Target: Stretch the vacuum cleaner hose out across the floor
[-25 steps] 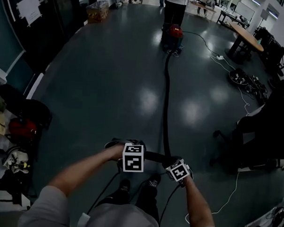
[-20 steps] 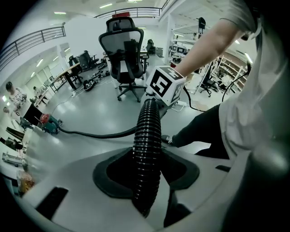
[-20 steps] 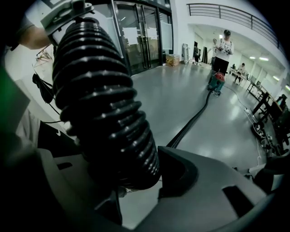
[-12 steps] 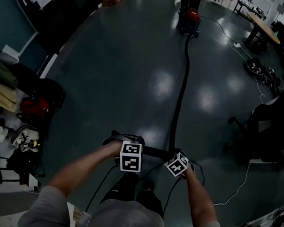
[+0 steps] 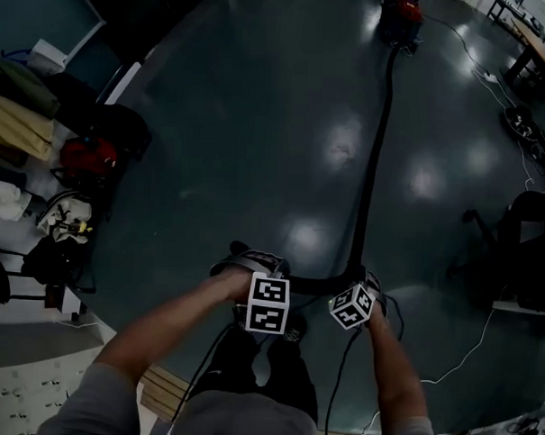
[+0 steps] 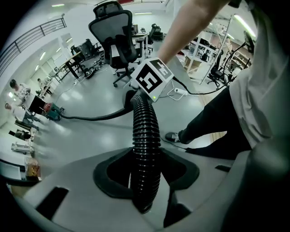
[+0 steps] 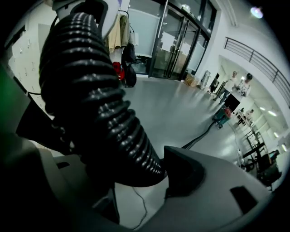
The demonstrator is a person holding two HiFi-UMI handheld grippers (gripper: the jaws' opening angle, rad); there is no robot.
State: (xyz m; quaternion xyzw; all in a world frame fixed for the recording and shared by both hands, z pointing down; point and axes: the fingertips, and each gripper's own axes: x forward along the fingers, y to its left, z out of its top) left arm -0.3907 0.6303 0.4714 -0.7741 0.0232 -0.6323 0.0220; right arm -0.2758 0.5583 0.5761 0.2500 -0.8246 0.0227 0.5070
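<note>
Left gripper [image 6: 146, 174]: jaws clamped on the black corrugated vacuum cleaner hose [image 6: 145, 136] close to its free end, one pad on each side of the ribs. Gripper pointed steeply down at the floor [image 5: 259, 121].

Right gripper [image 7: 136, 176]: jaws had just been opening. The hose lay between them and leaned on the one pad in view; the other pad sat behind the hose. Its marker cube [image 6: 152, 78] showed in the left gripper view, just beyond the left jaws along the same hose section.

Head view: the two grippers were side by side in front of the person's shoes [image 5: 290, 328], with a short length of hose level between them. From the right gripper the hose bent away and ran in a nearly straight line over the dark glossy floor to the red vacuum cleaner [image 5: 403, 10] at the far end of the room.

Surroundings: red bag [image 5: 90, 157] and hung clothing at the left wall; white cable [image 5: 455, 364] on the floor to the right; black office chair [image 6: 113, 36] beyond the grippers in the left gripper view.
</note>
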